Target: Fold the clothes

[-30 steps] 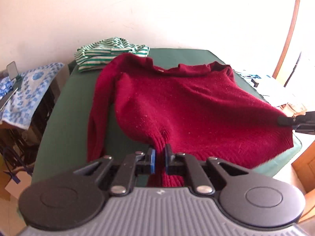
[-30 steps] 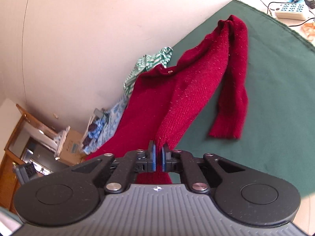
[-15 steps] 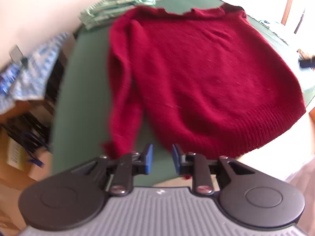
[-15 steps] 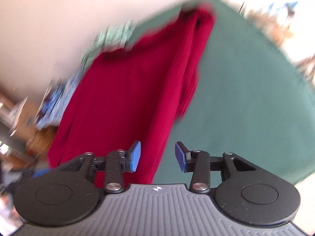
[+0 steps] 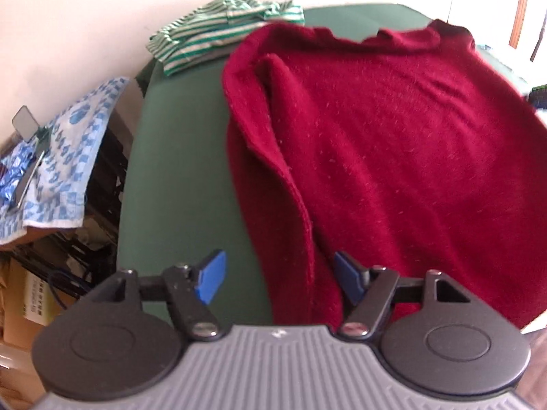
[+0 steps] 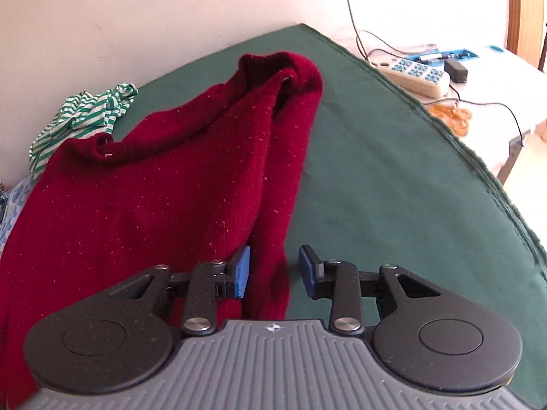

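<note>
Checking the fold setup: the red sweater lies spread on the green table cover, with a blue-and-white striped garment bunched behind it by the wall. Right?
Not quite: the striped garment is green and white, as the left wrist view shows. The red sweater does lie spread on the green table cover.

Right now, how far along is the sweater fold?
Done: the red sweater lies spread on the green table cover, and a striped shirt sits bunched behind it. In hand: nothing; both hand-held grippers stand open astride the sleeves. Left: every fold.
</note>
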The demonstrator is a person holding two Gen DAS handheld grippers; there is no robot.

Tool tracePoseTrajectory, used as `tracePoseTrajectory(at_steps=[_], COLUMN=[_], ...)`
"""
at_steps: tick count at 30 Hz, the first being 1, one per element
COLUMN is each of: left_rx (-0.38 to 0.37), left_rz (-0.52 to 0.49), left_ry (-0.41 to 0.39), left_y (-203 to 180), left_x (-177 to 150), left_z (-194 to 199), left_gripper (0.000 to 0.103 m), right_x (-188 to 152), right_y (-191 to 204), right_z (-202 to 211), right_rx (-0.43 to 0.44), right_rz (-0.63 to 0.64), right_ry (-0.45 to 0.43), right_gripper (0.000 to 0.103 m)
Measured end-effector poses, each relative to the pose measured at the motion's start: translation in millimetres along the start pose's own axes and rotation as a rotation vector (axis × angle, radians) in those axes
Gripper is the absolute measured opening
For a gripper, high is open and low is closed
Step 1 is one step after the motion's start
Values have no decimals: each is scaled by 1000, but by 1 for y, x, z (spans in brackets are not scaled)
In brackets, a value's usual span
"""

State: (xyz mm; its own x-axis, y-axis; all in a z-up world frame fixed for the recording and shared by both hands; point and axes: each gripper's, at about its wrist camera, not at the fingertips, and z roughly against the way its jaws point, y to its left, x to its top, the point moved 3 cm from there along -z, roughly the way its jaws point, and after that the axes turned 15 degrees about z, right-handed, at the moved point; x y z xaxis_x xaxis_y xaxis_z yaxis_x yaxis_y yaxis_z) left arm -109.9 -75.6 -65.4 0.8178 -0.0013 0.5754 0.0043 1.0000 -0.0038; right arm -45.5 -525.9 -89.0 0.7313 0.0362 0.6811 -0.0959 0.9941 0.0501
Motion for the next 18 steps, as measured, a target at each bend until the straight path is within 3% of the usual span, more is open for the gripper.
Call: tracePoseTrajectory(at_steps=[1,2,4,7,12,13,17,18], left_rx=[14,28,56,173,420,461,596,616], left_rz=[-16,-32,-8,80,128,148,206,208], left_ry=[18,37,41,36,-49,-53,-49,-51], left_y=[0,1,14,45,91,101,139,143], left_x=[0,1,6,24,62,70,95,99], left_z=[-7,-15,-19,-24,-21,-22,-18,-12], left_gripper=[53,41,23,8,9,17,32,36], right_x=[1,4,13,41,91,99,111,114], right_y=[3,3,-5,-36,-121,-136,-193,-198], right_z=[-5,-3,3,23,45,40,-4,-6], right_rx=[-7,-7,-35,-172,-452,-513,-646,-686], right_rz=[9,3,3,64,93,114,155,147], right_ry=[4,1,-7,-36,-75,-60,125,133], right_gripper=[13,10,9,8,9,10,19,19])
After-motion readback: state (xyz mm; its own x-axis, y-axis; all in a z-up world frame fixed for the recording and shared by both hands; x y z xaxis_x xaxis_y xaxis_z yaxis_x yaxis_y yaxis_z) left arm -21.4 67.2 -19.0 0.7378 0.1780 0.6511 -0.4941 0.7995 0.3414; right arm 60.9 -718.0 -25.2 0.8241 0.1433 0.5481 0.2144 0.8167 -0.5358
